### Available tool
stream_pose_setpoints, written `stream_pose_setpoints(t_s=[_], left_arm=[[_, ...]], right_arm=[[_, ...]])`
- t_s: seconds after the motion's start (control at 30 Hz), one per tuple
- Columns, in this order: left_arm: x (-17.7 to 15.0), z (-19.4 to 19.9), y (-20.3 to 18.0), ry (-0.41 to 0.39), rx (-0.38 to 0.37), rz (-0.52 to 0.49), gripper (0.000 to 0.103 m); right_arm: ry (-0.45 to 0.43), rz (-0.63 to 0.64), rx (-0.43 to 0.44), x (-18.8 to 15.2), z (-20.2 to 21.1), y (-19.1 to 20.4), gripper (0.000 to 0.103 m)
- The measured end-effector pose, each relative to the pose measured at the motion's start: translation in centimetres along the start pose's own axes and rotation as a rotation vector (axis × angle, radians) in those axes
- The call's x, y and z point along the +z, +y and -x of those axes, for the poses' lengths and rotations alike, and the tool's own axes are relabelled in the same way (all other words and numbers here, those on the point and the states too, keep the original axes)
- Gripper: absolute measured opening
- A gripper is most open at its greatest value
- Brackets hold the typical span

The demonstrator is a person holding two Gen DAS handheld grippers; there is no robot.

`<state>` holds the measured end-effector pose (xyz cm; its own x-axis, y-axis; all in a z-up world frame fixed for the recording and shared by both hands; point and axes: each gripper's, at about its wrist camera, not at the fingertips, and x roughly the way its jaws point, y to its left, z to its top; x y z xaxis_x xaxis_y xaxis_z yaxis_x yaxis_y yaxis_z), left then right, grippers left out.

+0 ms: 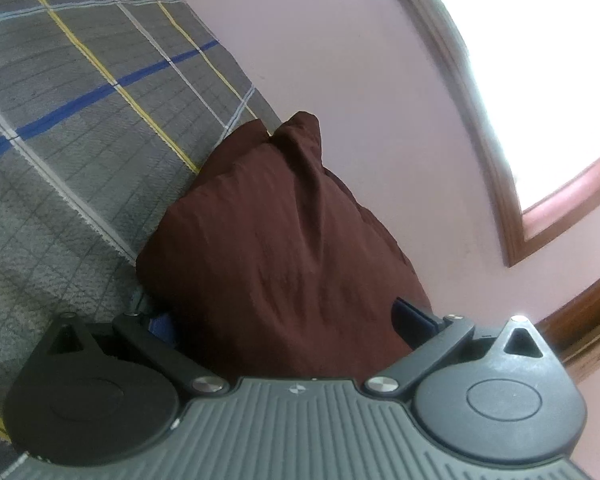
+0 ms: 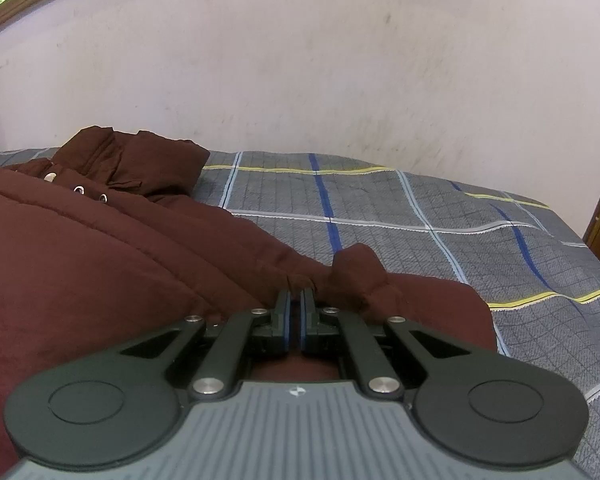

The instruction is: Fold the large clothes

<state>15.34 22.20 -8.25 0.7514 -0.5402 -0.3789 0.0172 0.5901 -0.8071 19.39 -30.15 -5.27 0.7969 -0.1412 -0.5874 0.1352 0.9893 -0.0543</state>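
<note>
A puffy maroon jacket [image 2: 100, 248] lies spread on the bed, its collar with metal snaps [image 2: 78, 189] toward the far left. My right gripper [image 2: 298, 292] is shut, and the fabric puckers in a small fold at its fingertips near the jacket's right side. In the left wrist view a thick bulge of the same jacket [image 1: 268, 220] rises in front of the wall. My left gripper [image 1: 288, 316] stands wide open around it, one finger on each side. The left fingertip is mostly hidden by the fabric.
The bed carries a grey checked sheet [image 2: 420, 232] with blue, yellow and white stripes, bare to the right of the jacket. A pale pink wall [image 2: 300, 60] runs close behind the bed. A wood-framed window [image 1: 540, 60] is set in it.
</note>
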Motion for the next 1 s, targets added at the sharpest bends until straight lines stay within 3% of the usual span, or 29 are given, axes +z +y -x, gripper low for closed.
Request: stream_pose_setpoints(t_s=[0.1,0.23,0.3,0.47,0.73,0.8,0.87,0.9,1.0], left_arm=[[0.4,1.5,1.7,0.004,-0.074,0.1,0.102],[0.9,3.6,3.7,0.087,-0.146,0.278,0.103],[0.6,3.9,4.2,0.14,-0.175,0.315,0.103],[0.4,2.5,3.0,0.142,-0.17,0.246,0.103],[-0.6,-1.0,0.4,0.035,-0.158,0.034,0.101],[-1.1,-0.9,0.3,-0.008,-0.181,0.039,0.094],[-1.4,-0.3,0.8,-0.049,-0.18,0.063,0.059],[-1.5,0.1,0.9,-0.067,-0.162,0.067,0.05],[-1.9,1.2,-0.1,-0.094,-0.112,-0.021,0.041]], right_arm=[[-0.003,-0.005,0.004,0.0,0.1,0.0,0.002],[-0.005,-0.011,0.01,0.0,0.1,-0.2,0.002],[-0.006,-0.012,0.011,0.0,0.1,-0.2,0.002],[-0.012,0.0,-0.003,0.0,0.3,0.1,0.002],[-0.018,0.001,-0.013,-0.1,0.5,0.4,0.003],[-0.02,0.001,-0.013,-0.1,0.5,0.4,0.003],[-0.02,-0.001,-0.012,-0.1,0.5,0.4,0.003],[-0.02,-0.003,-0.011,-0.2,0.5,0.3,0.003],[-0.02,-0.004,-0.009,-0.1,0.6,0.2,0.003]])
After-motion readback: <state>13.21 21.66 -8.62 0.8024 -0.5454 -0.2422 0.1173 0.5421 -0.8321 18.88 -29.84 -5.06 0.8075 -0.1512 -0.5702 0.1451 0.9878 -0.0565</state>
